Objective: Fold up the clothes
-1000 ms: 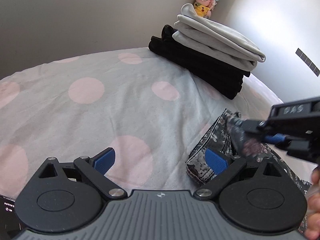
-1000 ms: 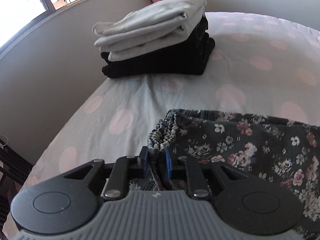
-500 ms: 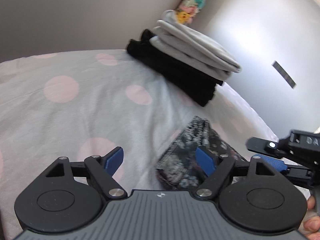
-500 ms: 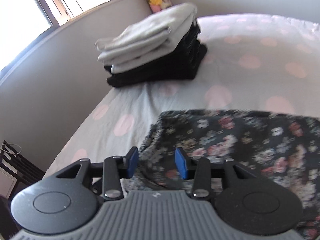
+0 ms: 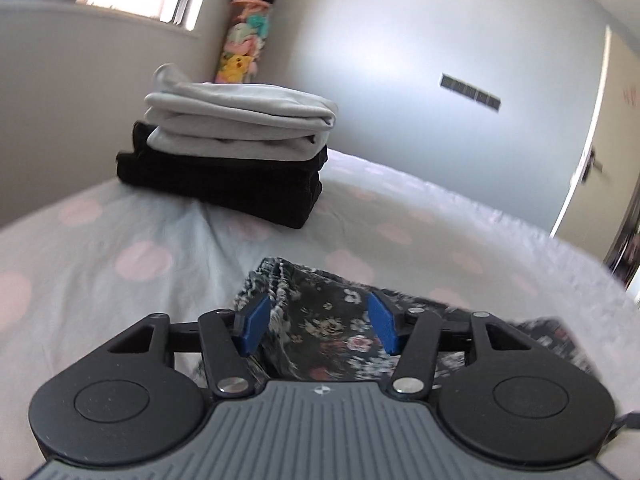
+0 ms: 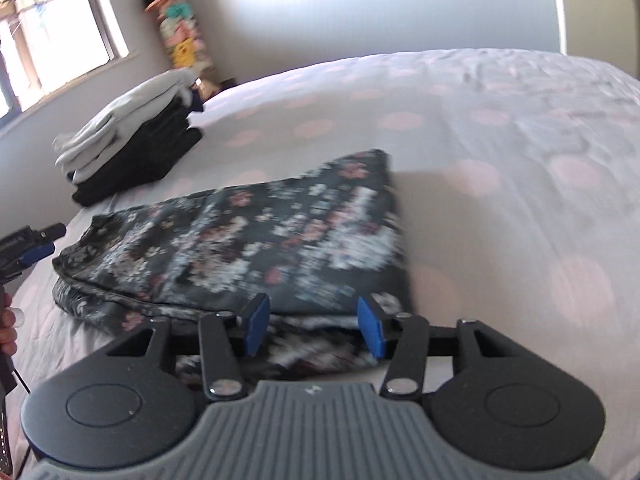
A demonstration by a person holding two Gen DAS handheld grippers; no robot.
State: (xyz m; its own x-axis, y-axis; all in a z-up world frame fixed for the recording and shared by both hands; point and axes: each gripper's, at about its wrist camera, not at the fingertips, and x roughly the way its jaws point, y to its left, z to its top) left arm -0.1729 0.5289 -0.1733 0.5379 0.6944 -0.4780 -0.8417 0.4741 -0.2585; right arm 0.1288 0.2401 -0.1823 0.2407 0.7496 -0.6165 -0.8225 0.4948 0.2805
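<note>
Polka-dot bed, sunlit window, pale wall

Dark floral garment, folded flat on the bed, elastic waistband end slightly bunched

Home bedroom, polka-dot bedsheet, window, stacked plush toys, door

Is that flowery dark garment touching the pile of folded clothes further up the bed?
Apart. The right wrist view shows a strip of bare bedsheet between the floral garment and the folded stack.
</note>
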